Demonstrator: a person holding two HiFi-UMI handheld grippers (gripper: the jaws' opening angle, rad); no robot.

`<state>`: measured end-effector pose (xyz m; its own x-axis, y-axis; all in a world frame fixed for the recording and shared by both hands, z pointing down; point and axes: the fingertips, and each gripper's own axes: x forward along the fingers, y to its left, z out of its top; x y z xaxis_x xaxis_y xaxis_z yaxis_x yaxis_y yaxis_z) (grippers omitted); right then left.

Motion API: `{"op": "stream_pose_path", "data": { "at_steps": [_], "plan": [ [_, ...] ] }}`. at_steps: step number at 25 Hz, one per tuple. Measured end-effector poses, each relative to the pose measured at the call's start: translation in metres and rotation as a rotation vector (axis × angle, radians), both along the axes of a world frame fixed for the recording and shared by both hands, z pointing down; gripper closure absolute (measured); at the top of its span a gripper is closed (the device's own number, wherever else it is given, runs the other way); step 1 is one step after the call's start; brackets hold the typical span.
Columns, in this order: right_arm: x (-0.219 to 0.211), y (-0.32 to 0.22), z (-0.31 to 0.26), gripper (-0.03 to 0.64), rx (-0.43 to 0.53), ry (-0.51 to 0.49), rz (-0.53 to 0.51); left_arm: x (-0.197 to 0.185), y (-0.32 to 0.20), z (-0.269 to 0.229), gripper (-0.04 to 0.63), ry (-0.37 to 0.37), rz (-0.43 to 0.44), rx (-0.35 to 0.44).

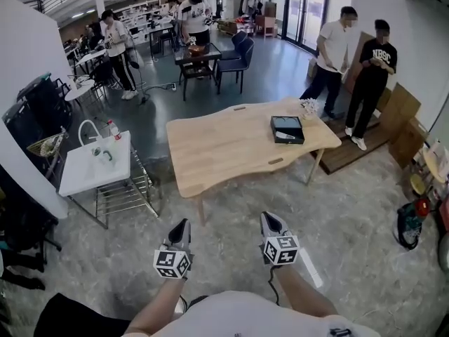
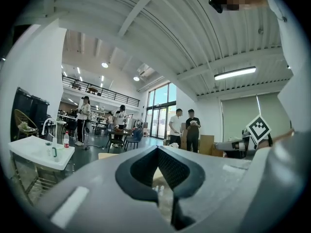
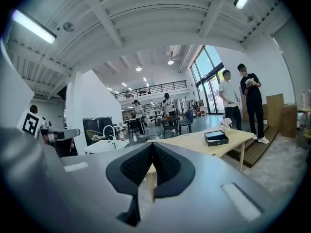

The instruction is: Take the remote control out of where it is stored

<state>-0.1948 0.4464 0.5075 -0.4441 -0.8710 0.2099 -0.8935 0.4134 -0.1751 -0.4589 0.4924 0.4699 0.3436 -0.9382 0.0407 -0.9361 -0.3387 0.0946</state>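
Both hand-held grippers hang low and near me, well short of the work. The left gripper and the right gripper each have their jaws pressed together with nothing between them; both gripper views show the dark pads meeting at the tips.

What I am after sits on the far right part of the pale wooden table: a shallow black rectangular box, open at the top. A slim pale bar lies inside it, which I judge to be the remote control, though it is too small to be sure.

The step in hand, as I read it, is the approach. I would walk round to the right end of the table so the box comes near and part the right jaws before descending. Then I would come straight down across the bar's narrow width, keeping the left gripper ready to steady the box wall so it does not slide.
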Motion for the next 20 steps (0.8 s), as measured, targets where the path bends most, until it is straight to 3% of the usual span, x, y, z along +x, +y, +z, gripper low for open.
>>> {"op": "stream_pose_path", "data": {
  "at_steps": [8,20],
  "plan": [
    [0.051,-0.009,0.006,0.589,-0.001,0.010,0.021,0.045,-0.008,-0.007,0.595,-0.029,-0.031,0.025],
    [0.091,-0.065,0.019,0.589,-0.030,-0.029,0.092,0.093,-0.083,0.003,0.595,-0.020,0.049,0.009]
  ]
}}
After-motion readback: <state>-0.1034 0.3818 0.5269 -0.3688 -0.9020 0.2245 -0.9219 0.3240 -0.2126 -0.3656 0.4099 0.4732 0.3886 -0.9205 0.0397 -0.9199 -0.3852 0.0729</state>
